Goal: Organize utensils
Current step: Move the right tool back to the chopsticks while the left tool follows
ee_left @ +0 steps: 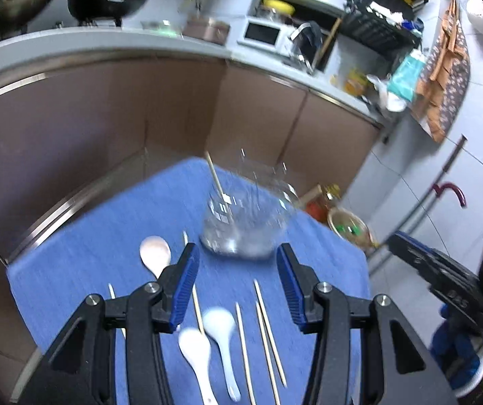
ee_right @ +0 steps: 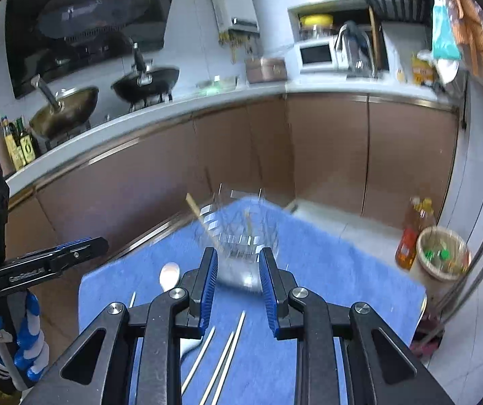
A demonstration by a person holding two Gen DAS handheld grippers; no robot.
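Nearest, a blue cloth-covered table point(ee_left: 82, 263) is seen under both grippers. The left gripper point(ee_left: 238, 260) and right gripper point(ee_right: 238, 265) are held with jaws apart, nothing between them. Slim wooden chopsticks point(ee_left: 265, 330), two glossy white ceramic spoons point(ee_left: 221, 334) and a pale wooden spoon point(ee_left: 155, 253) lie flat. Farther on stands a clear glass jar point(ee_left: 244, 222), one chopstick inside. Beyond, brown cabinets point(ee_left: 106, 128) are seen.

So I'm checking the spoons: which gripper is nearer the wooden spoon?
Left. The left gripper has one finger right beside the wooden spoon; the right gripper hovers further off, before the glass jar.
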